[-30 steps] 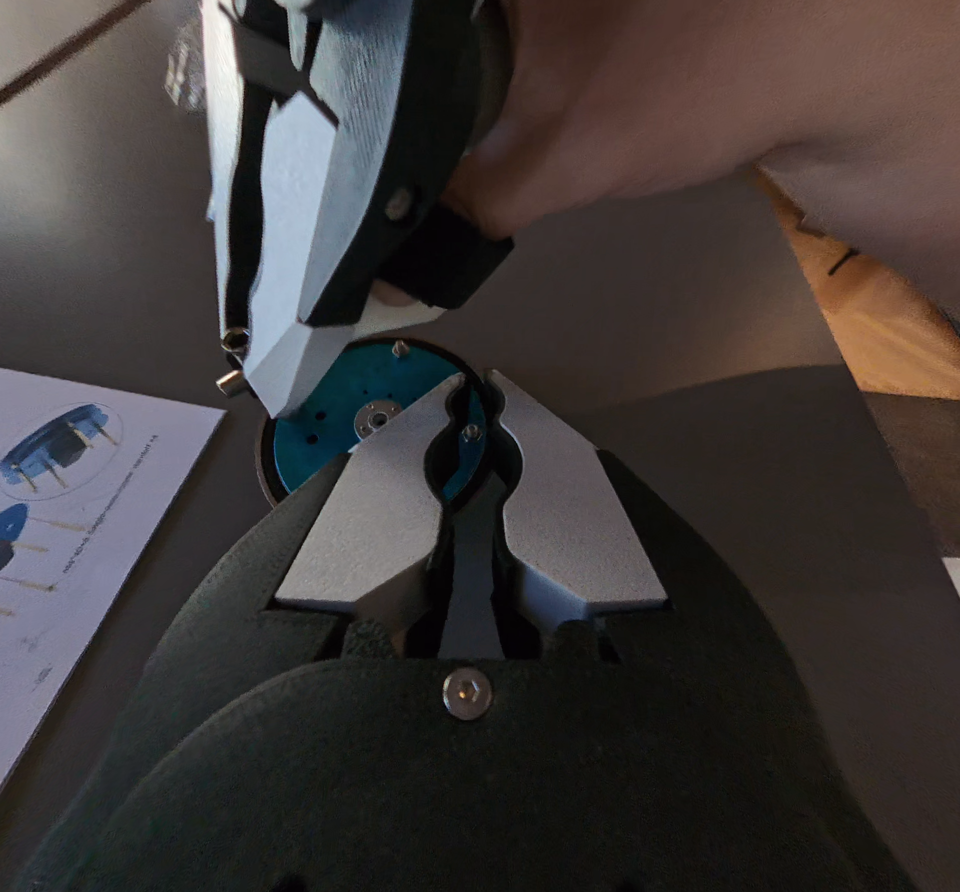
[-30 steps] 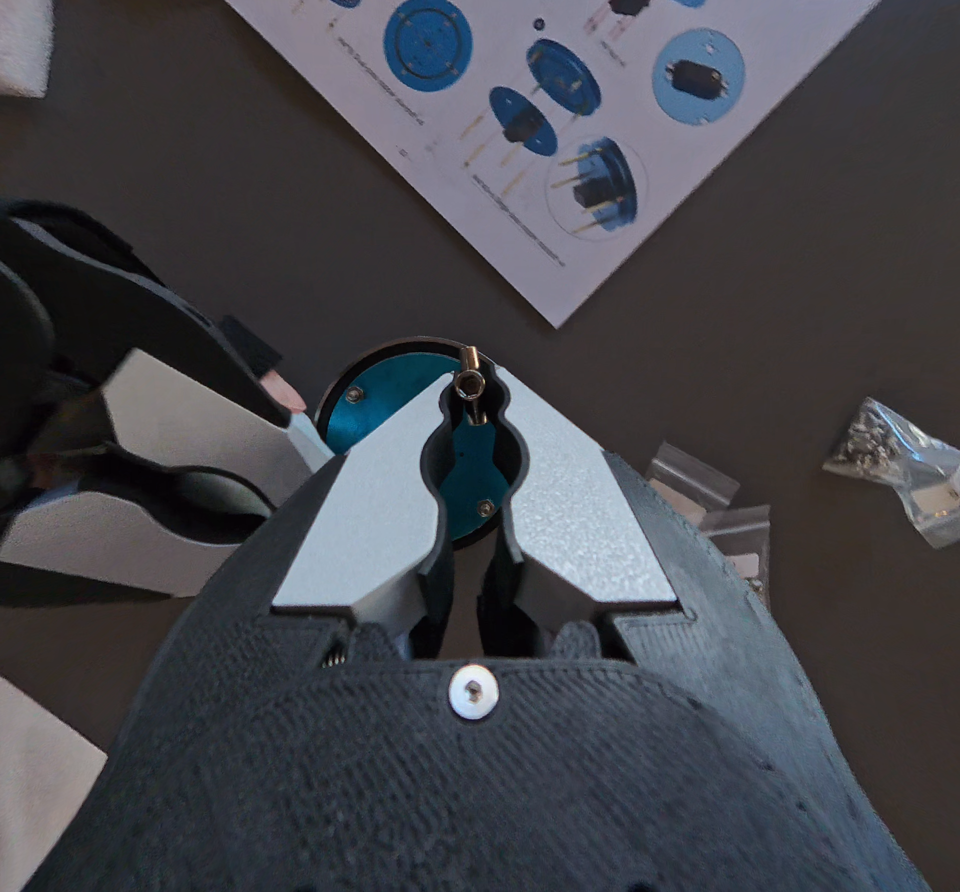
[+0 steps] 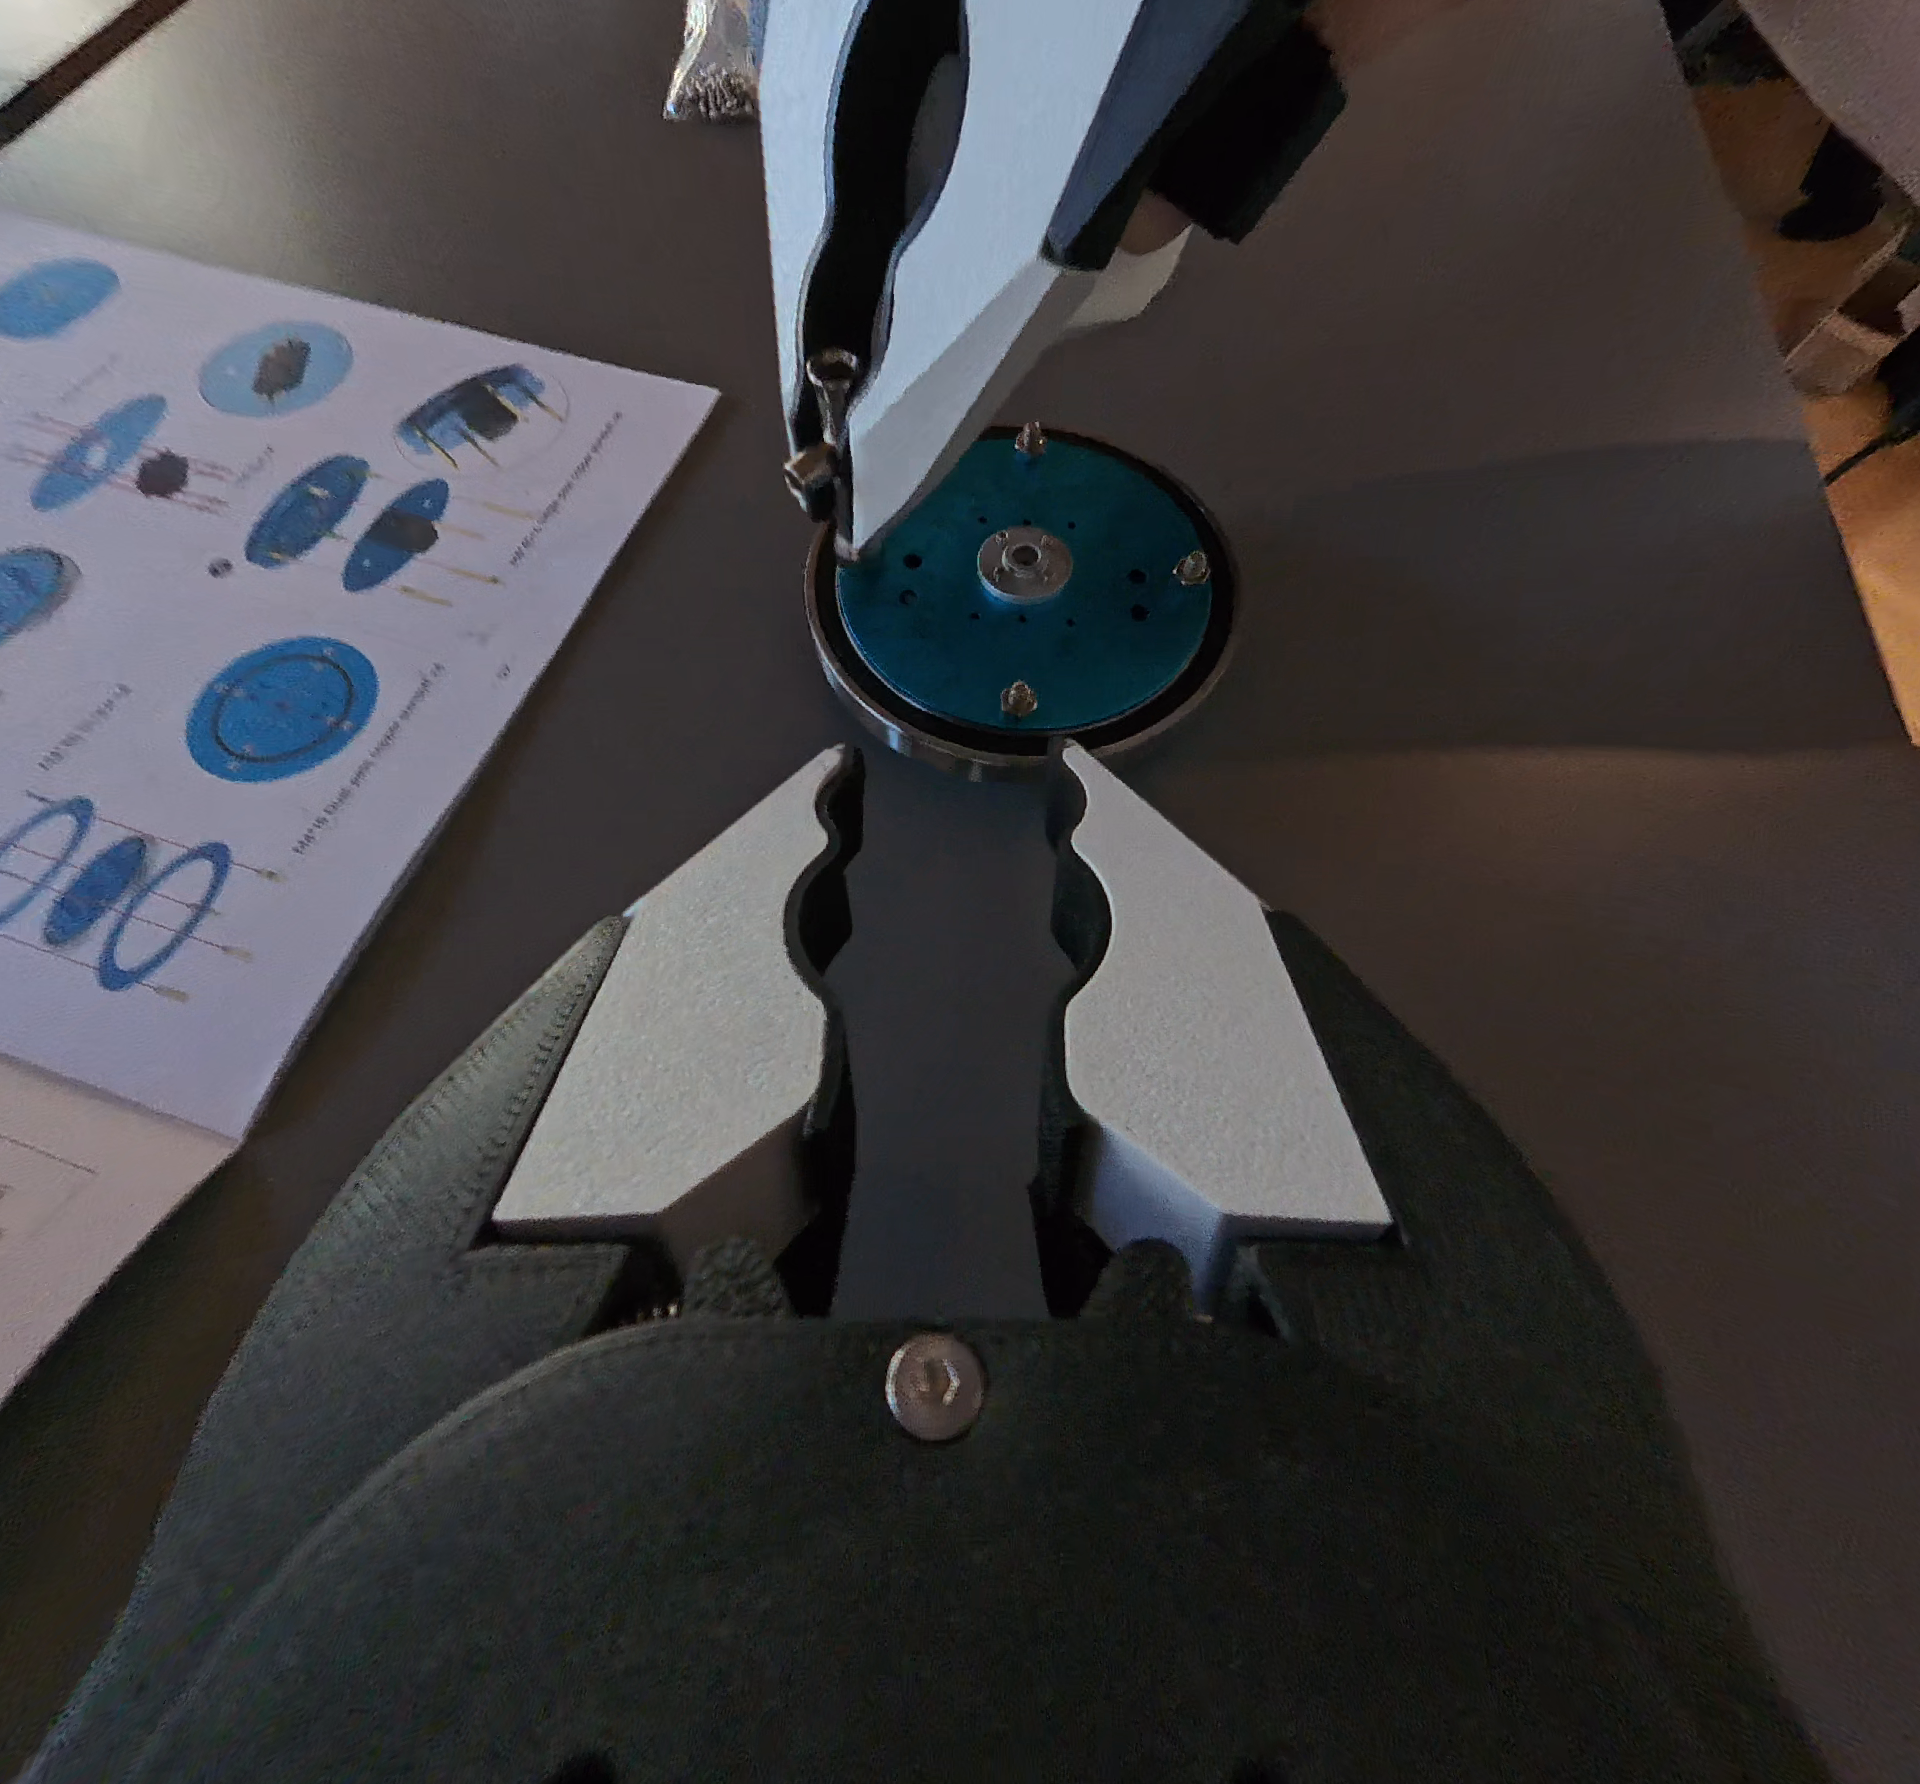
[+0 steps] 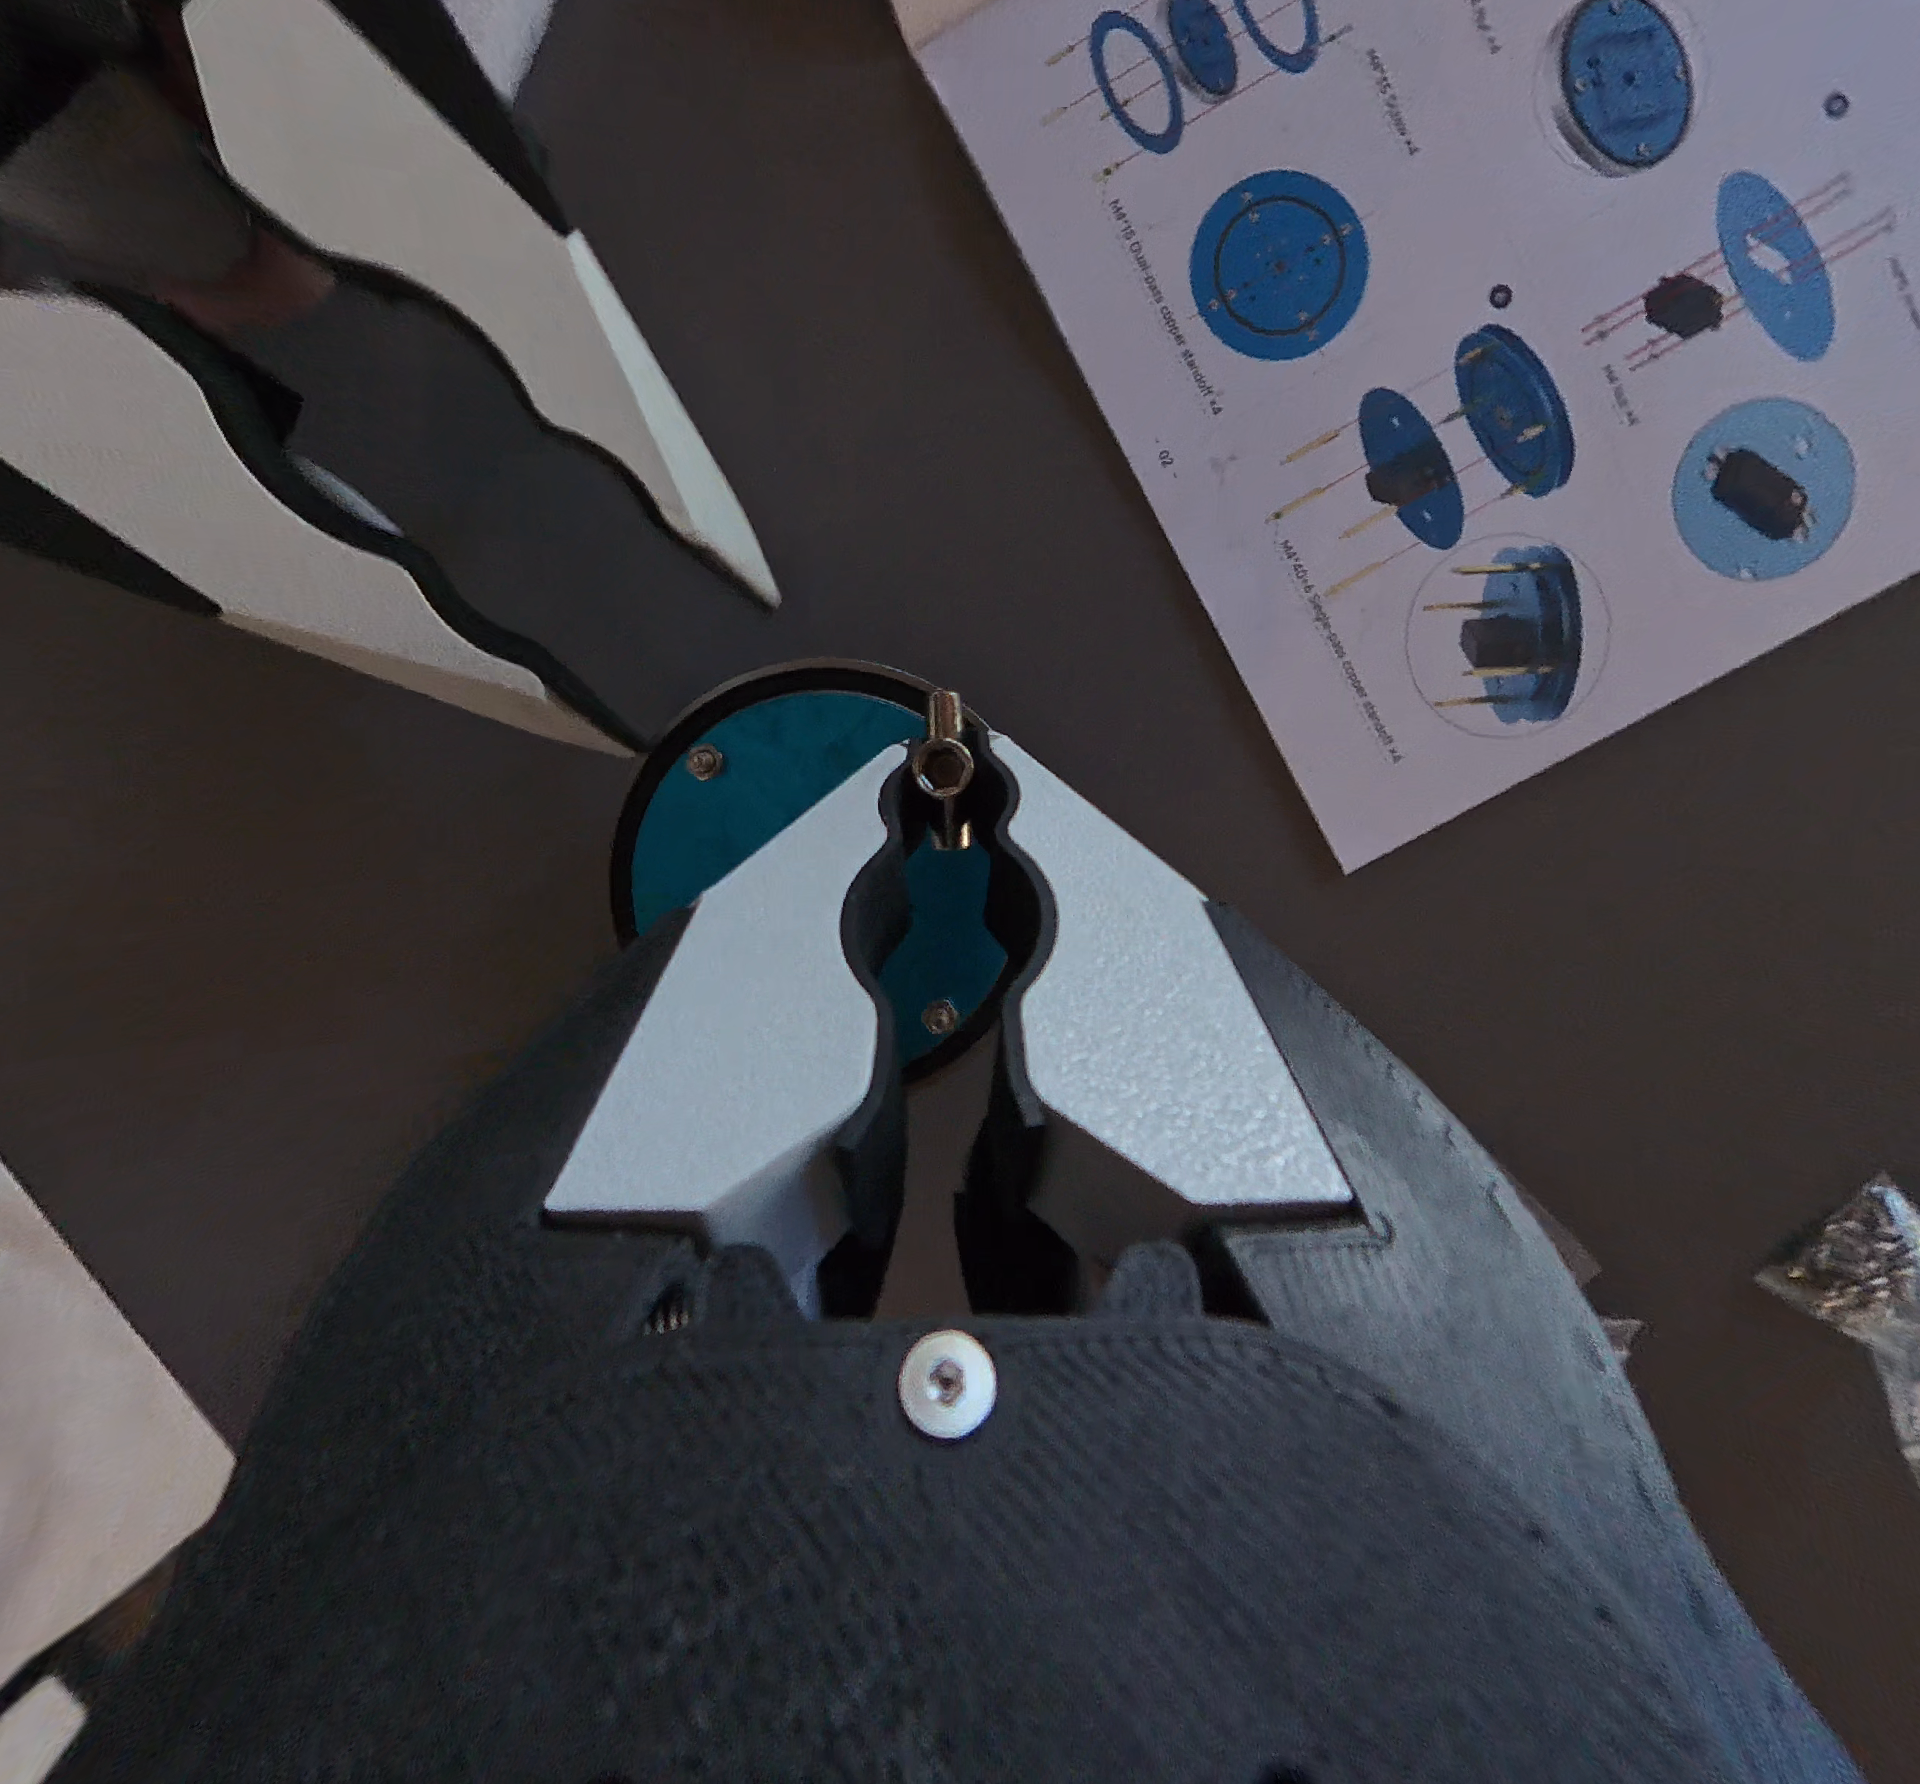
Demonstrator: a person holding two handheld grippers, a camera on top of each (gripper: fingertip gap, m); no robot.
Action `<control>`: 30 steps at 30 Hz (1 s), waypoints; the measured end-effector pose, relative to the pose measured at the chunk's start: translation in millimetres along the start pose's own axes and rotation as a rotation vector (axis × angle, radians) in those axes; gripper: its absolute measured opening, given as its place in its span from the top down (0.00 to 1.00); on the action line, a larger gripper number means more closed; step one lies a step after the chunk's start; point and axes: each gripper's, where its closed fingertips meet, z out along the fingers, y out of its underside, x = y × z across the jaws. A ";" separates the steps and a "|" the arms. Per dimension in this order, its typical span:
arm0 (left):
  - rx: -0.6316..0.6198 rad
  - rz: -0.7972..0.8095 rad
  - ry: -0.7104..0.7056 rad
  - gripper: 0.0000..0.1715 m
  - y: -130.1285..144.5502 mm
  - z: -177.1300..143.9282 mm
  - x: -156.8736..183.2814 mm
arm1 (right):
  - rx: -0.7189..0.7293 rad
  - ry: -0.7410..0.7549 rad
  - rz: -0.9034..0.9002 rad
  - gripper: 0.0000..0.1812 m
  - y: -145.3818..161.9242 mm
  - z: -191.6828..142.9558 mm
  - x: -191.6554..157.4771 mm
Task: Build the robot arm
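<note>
A small brass standoff (image 4: 940, 778) is pinched at the tips of the right tongs (image 4: 943, 768), upright over the far edge of a blue round plate (image 3: 1023, 612) that sits in a dark ring on the tabletop (image 3: 1455, 695). Three other standoffs already stand on the plate, one of them near the front edge (image 3: 1018, 697). Whether the held standoff's lower end sits in a hole is hard to tell, since the tips hide it. To do this well, it should be kept plumb over the hole, the plate steadied and the pressure light, so the thread catches straight. The left tongs (image 3: 956, 778) are spread wide and empty, just short of the plate's near rim, touching nothing. A printed sheet (image 3: 312, 654) with blue diagrams lies beside the plate, and small bags of hardware (image 4: 1860, 1267) lie farther off.
</note>
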 end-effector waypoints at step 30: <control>0.021 0.102 0.069 1.00 -16.1 25.1 22.7 | 0.048 0.127 0.291 0.96 1.4 -1.3 1.8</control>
